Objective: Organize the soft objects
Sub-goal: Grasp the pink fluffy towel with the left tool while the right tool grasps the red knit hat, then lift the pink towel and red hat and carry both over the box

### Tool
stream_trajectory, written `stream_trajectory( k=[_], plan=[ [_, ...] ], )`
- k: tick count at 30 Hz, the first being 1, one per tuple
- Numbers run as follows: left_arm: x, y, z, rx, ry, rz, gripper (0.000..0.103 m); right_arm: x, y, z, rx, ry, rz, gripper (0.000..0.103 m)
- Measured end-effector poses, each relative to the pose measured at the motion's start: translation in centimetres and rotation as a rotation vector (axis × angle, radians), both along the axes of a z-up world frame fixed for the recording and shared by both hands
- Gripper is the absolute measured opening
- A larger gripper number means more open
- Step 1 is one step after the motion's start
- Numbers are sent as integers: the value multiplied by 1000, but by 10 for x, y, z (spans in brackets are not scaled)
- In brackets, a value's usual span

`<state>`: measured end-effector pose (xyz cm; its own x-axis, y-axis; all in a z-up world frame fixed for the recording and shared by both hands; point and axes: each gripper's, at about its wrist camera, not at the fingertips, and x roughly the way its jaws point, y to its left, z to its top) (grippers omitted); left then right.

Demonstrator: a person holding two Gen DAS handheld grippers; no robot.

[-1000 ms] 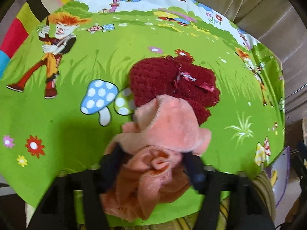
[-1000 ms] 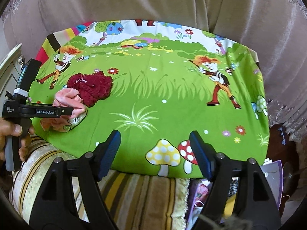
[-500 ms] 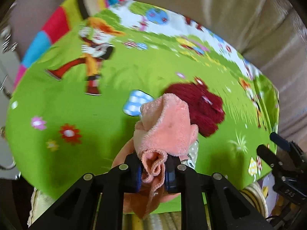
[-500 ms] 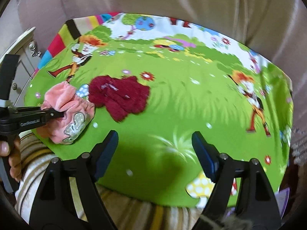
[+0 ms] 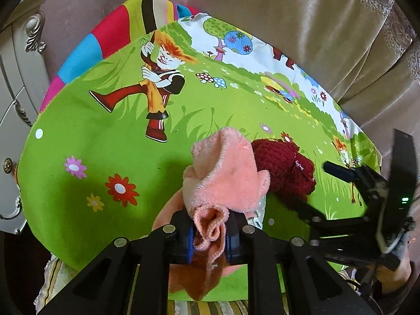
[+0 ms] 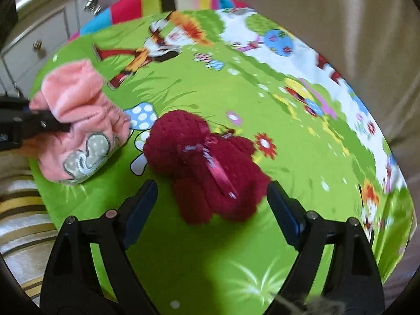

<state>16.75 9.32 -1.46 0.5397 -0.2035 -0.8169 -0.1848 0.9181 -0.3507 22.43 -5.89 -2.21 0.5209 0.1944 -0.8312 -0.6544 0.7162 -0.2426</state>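
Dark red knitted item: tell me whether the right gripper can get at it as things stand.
Probably yes. The right gripper hangs just above the dark red knitted item, its jaws opening wide enough to straddle it, with nothing between. The pink fleece item sits off to one side, pinched in the left gripper.

Both views bright, colours saturated. Left wrist view sharp; dark shadow on the green cloth point(image 5: 78, 157) beside the pink fabric point(image 5: 225, 176). Right wrist view motion-blurred, worst toward its right edge; the maroon knit point(image 6: 207, 165) soft-edged. Strong fisheye bending, black vignette at corners. Sheen on the curtain point(image 5: 302, 21).
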Motion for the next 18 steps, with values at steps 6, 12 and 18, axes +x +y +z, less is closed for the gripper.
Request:
stream_trajectory(
  k=[6, 12, 18],
  plan=[
    [3, -1, -4, -2, 8, -6, 18, 18, 16, -21, -52, -10, 46, 87],
    [4, -2, -5, -1, 4, -12, 18, 27, 13, -29, 4, 12, 13, 86],
    [3, -4, -2, 0, -12, -12, 18, 24, 4, -23, 39, 24, -60, 46]
  ],
)
